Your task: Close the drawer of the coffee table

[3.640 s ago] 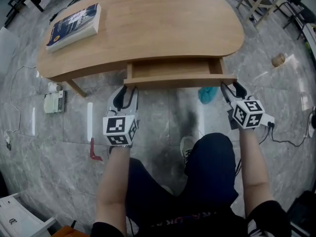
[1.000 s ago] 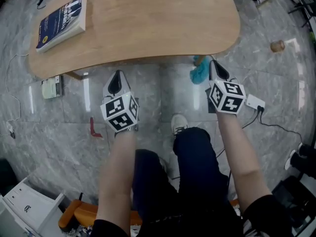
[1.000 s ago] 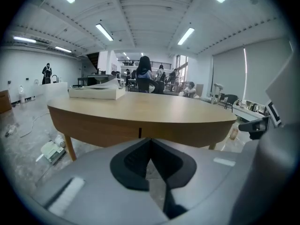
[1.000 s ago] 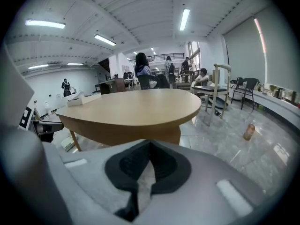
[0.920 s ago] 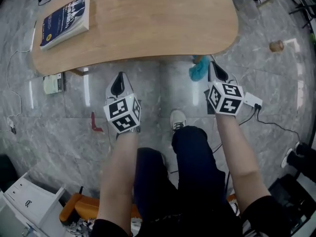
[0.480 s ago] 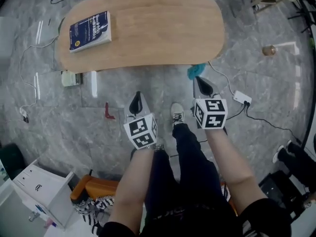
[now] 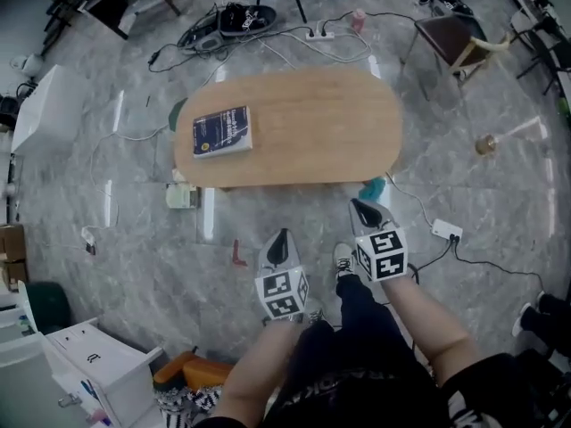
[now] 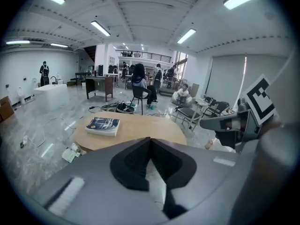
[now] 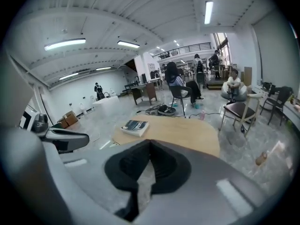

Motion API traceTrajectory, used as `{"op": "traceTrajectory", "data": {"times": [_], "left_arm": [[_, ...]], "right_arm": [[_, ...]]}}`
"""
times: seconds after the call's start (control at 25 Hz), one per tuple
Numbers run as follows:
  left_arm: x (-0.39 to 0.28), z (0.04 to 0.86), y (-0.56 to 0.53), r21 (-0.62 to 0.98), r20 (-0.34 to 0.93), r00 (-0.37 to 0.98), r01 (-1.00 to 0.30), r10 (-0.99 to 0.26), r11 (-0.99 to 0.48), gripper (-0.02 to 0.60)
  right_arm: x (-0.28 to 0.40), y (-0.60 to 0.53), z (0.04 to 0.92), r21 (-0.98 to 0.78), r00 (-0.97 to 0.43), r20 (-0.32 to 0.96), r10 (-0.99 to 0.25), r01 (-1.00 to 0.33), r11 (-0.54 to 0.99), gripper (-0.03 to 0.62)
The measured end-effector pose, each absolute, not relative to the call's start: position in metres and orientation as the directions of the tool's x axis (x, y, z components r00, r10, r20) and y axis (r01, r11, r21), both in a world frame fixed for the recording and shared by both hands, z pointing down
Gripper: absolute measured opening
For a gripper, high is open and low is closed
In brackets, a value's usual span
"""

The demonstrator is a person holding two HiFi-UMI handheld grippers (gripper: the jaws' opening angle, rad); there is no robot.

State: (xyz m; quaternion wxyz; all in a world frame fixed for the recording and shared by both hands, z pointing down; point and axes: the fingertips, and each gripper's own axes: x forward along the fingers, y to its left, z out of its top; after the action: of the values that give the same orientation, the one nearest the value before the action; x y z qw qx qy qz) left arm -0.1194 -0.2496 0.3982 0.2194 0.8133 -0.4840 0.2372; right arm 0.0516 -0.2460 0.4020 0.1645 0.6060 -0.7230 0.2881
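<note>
We count one worktop (image 7: 312,123), one book (image 7: 222,132); left tongs (image 7: 282,236), right tongs (image 7: 359,205) both pressed together, empty, farther from worktop than earlier.

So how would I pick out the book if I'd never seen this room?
Find the oval wooden coffee table in the middle of the grey marble floor. The book lies flat near its left end in the head view. It is the only thing on the tabletop, dark blue, unlike the white box on the floor below.
</note>
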Motion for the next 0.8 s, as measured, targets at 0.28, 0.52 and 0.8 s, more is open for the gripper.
{"op": "traceTrajectory", "data": {"times": [0.28, 0.52, 0.8], "left_arm": [[-0.142, 0.316, -0.183, 0.159, 0.54, 0.559, -0.802, -0.63, -0.576, 0.003], [-0.187, 0.275, -0.135, 0.169, 0.493, 0.605, -0.772, -0.625, -0.613, 0.003], [-0.235, 0.255, -0.063, 0.183, 0.471, 0.644, -0.74, -0.604, -0.647, 0.003]], "right_arm": [[-0.015, -0.184, 0.314, -0.234, -0.3, 0.526, -0.796, -0.951, 0.203, 0.002], [-0.069, -0.125, 0.264, -0.15, -0.292, 0.487, -0.823, -0.957, 0.25, 0.002], [-0.128, -0.048, 0.235, -0.116, -0.281, 0.462, -0.841, -0.96, 0.257, 0.002]]}}
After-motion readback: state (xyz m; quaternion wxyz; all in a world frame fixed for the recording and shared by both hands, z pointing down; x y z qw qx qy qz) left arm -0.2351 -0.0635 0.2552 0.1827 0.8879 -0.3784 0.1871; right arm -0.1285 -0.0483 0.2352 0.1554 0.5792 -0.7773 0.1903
